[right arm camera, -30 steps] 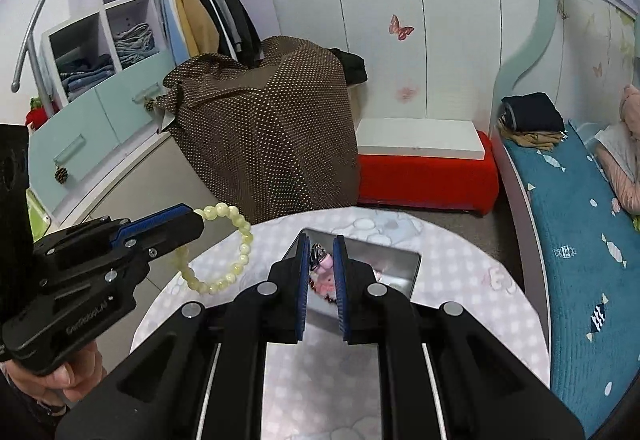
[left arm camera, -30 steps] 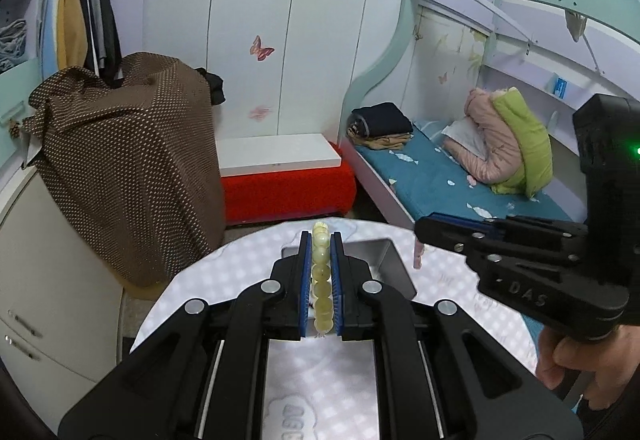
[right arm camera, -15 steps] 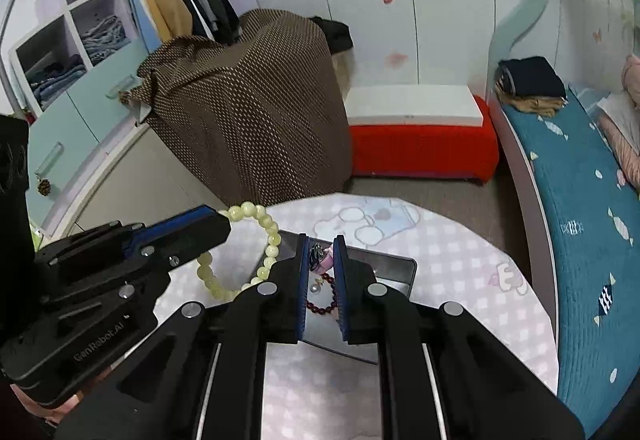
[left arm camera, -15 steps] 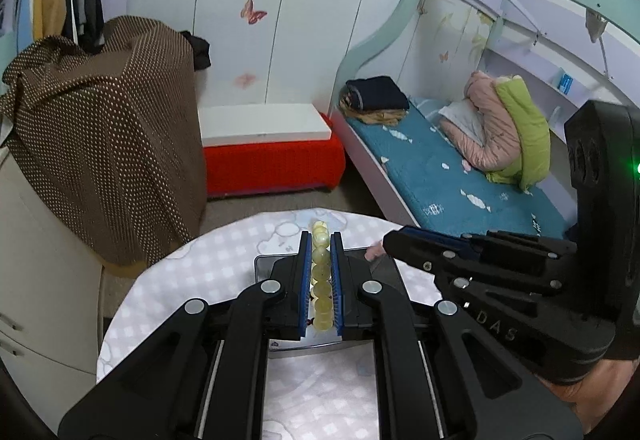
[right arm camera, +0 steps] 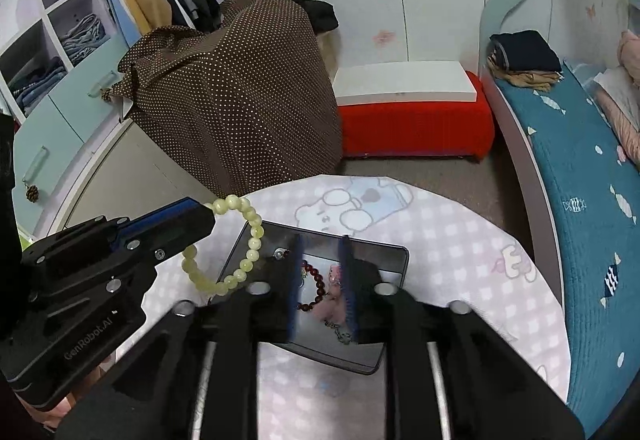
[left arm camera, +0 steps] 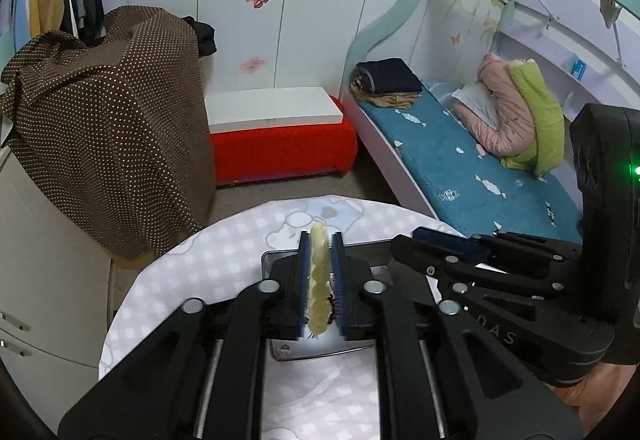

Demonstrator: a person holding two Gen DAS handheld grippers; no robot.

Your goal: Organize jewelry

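Bracelet (right arm camera: 244, 240) of pale beads was pinched in the left hand-held gripper (left arm camera: 320, 272) – dangling over the tray (right arm camera: 396, 252). Right hand-held gripper (right arm camera: 322, 280) sat partly open above it, holding nothing.

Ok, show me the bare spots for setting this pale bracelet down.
Free: the tray's far right corner, its left strip under the pale bracelet, and tablecloth right of it. Crowded: tray middle, where red beads and pink charm lie between the right claw's fingers.

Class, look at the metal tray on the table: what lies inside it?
Inside the metal tray: a dark red bead bracelet and a pink charm piece. The right gripper fingers cover part of the tray, so anything beneath them is unseen.
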